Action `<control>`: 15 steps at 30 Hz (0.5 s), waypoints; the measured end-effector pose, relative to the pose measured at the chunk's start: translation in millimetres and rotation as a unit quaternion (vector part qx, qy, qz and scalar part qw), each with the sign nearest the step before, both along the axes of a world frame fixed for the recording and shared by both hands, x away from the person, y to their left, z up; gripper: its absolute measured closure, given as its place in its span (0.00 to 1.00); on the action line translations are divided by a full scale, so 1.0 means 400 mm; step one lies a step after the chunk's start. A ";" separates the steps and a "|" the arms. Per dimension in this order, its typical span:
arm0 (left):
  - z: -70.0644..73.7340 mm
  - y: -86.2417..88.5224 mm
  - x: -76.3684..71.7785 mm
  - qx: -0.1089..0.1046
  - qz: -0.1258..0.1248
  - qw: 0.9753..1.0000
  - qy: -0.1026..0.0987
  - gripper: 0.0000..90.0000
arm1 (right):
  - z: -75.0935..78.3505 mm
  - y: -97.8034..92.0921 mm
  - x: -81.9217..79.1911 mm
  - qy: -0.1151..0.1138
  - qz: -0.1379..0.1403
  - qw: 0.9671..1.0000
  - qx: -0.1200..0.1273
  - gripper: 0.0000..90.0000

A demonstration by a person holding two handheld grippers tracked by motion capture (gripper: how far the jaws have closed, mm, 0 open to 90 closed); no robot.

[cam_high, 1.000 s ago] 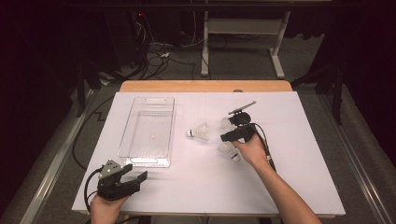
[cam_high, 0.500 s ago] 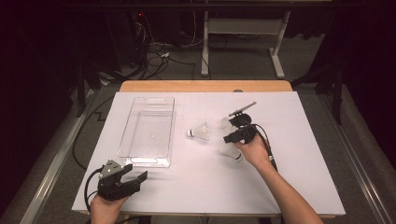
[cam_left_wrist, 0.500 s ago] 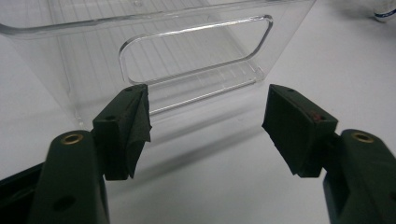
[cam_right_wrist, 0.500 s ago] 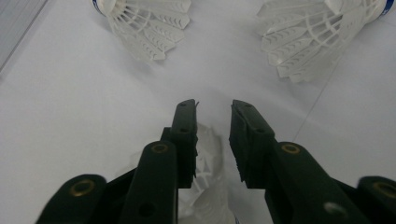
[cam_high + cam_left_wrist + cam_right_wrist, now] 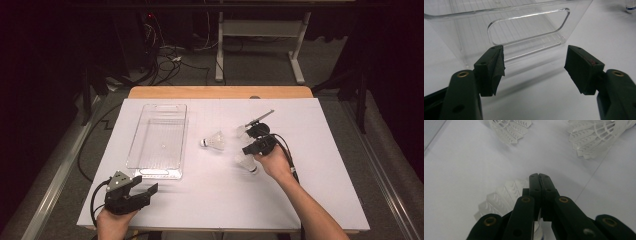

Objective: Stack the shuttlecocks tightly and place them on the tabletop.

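The right gripper (image 5: 248, 148) had its jaws pressed together just above a shuttlecock (image 5: 247, 163); the left gripper (image 5: 146, 190) sat spread before the clear tray (image 5: 150, 172)

white shuttlecocks (image 5: 216, 140) on a white table (image 5: 325, 190), clear tray (image 5: 159, 140), black tools (image 5: 250, 146).

Bright overhead light washes the white table (image 5: 310, 195) while the room behind stays dark; close views are soft-focused, with faint shadows.
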State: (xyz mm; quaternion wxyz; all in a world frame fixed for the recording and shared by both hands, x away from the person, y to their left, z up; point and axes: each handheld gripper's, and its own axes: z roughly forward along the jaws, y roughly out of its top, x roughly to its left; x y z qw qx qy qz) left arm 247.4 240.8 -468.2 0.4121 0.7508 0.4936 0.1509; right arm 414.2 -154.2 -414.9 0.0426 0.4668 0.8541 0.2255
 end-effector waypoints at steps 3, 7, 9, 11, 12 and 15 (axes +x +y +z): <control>0.000 0.001 0.000 0.000 0.001 1.000 0.000 0.36 | 0.002 0.001 -0.001 0.000 0.001 1.000 0.002 1.00; 0.000 0.000 0.000 0.000 0.001 1.000 -0.001 0.36 | 0.005 0.004 -0.003 -0.005 0.004 1.000 0.005 1.00; 0.000 0.001 0.000 0.000 0.001 1.000 -0.001 0.37 | 0.008 0.007 -0.005 -0.008 0.006 1.000 0.010 1.00; 0.000 0.001 0.000 0.000 0.001 1.000 -0.001 0.36 | 0.010 0.010 -0.006 -0.013 0.008 1.000 0.014 1.00; 0.001 0.001 -0.001 0.000 0.001 1.000 -0.001 0.37 | 0.011 0.013 -0.007 -0.014 0.009 1.000 0.016 1.00; 0.000 0.001 -0.001 0.000 0.000 1.000 -0.001 0.37 | 0.012 0.021 -0.009 -0.022 0.013 0.999 0.023 1.00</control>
